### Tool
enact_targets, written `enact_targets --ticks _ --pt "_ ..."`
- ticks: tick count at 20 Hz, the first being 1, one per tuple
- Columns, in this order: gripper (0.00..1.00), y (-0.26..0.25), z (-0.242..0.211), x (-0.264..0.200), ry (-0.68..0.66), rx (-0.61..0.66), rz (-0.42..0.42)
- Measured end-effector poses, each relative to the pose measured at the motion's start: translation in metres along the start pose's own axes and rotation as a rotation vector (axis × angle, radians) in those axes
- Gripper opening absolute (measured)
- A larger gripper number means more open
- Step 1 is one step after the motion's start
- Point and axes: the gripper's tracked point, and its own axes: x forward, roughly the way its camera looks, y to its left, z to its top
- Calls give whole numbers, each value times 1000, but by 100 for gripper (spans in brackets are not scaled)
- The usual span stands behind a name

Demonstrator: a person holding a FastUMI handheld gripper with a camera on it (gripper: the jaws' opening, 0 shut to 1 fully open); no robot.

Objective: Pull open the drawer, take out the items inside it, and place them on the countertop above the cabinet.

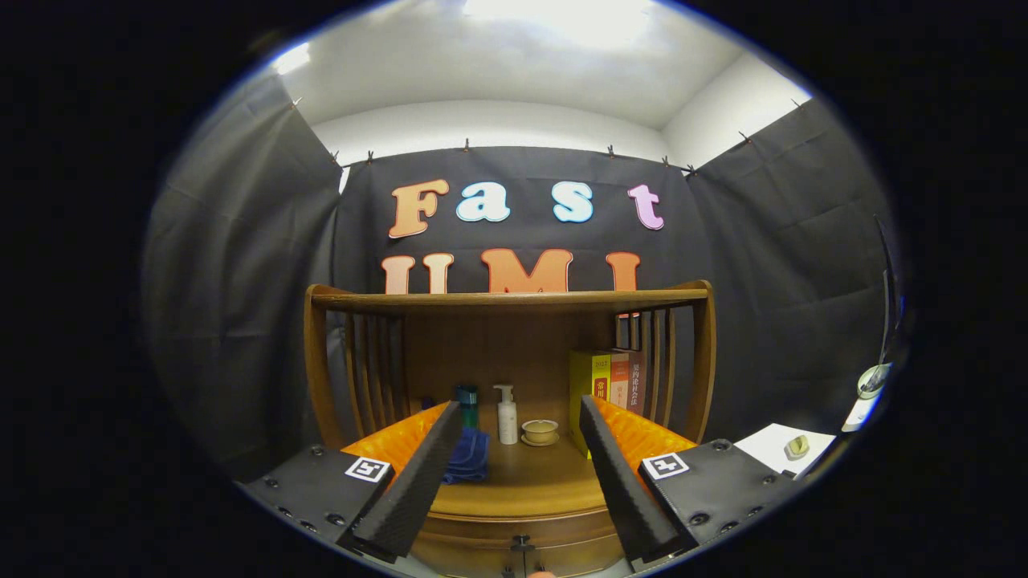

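We found the wooden cabinet [514,498] directly ahead, its countertop [530,478] backed by a slatted shelf frame [506,301]. The drawer [522,546] sat shut below the countertop edge, its small knob [522,543] low between the fingers; its contents were hidden from us. The gripper [514,413] stood with fingers wide apart, holding nothing, above the front of the countertop. Beyond them we noted upright books [608,384] at the right, a folded blue cloth [468,455] just beside the left finger, a white pump bottle [507,416], a dark bottle [467,404], and a small cup on a saucer [540,432].
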Motion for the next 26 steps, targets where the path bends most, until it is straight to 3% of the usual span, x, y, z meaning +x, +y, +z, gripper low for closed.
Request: enact_targets --ticks 8,12,20,23,26 --pt "98 4 -4 -3 3 4 16" --pt "98 0 -36 1 23 14 15" --pt "98 -13 -214 6 157 -67 -1" --pt "99 -7 -286 6 237 -34 25" --pt "97 -13 -351 1 316 21 -2"
